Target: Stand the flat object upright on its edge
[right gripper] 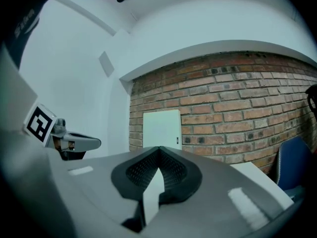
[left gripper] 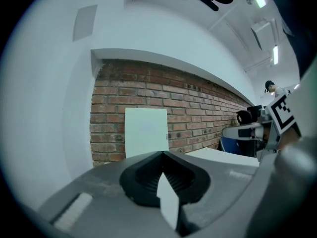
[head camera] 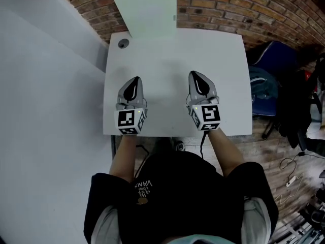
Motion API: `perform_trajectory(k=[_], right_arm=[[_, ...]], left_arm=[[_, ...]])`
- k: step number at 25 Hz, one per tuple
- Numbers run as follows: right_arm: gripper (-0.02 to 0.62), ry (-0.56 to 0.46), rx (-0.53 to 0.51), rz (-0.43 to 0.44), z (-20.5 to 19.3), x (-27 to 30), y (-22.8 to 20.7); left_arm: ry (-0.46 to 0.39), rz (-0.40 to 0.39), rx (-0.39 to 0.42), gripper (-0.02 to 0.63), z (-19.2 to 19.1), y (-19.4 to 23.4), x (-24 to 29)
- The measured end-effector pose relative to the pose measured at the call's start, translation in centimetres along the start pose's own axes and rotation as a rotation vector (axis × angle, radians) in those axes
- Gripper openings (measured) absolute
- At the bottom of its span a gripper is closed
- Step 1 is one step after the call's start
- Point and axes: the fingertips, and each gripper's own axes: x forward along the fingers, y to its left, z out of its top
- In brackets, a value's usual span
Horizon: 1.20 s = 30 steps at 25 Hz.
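Both grippers hover level over the near part of the white table [head camera: 172,55], side by side and apart from each other, each with its marker cube toward the person's body. The left gripper [head camera: 136,79] has its jaws pressed together with nothing between them; its own view shows the two dark ribbed pads meeting in a closed point [left gripper: 162,153]. The right gripper [head camera: 196,75] is likewise closed tip to tip and empty, as its own view shows [right gripper: 158,148]. The flat object [head camera: 147,9], a pale rectangular panel, is well ahead of both grippers at the far edge of the table, standing upright on its edge right in front of the brick wall [head camera: 213,6]. From the left gripper it appears ahead and slightly left of the jaw line [left gripper: 146,132]; from the right gripper it sits almost straight ahead above the closed tips [right gripper: 161,128]. Neither gripper touches it. A small round hole [head camera: 123,43] in the tabletop lies ahead of the left gripper, just beside the panel's left lower corner. Off to the right of the right gripper, beyond the table's edge, stands a blue chair [head camera: 266,80]. Each gripper shows at the side of the other's view
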Motion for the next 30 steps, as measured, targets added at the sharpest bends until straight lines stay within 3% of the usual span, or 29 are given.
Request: perform_trajectory(k=[14, 30], right_arm=[[0.001, -0.024, 0.004, 0.049, 0.4, -8.2, 2.5], [0.000, -0.013, 0.036, 0.048, -0.7, -13.4, 3.7]], left_arm=[[-0.019, 0.065, -0.006, 0.000, -0.4, -4.2, -9.1], [-0.007, 0.060, -0.010, 0.000, -1.1, -7.0, -13.6]])
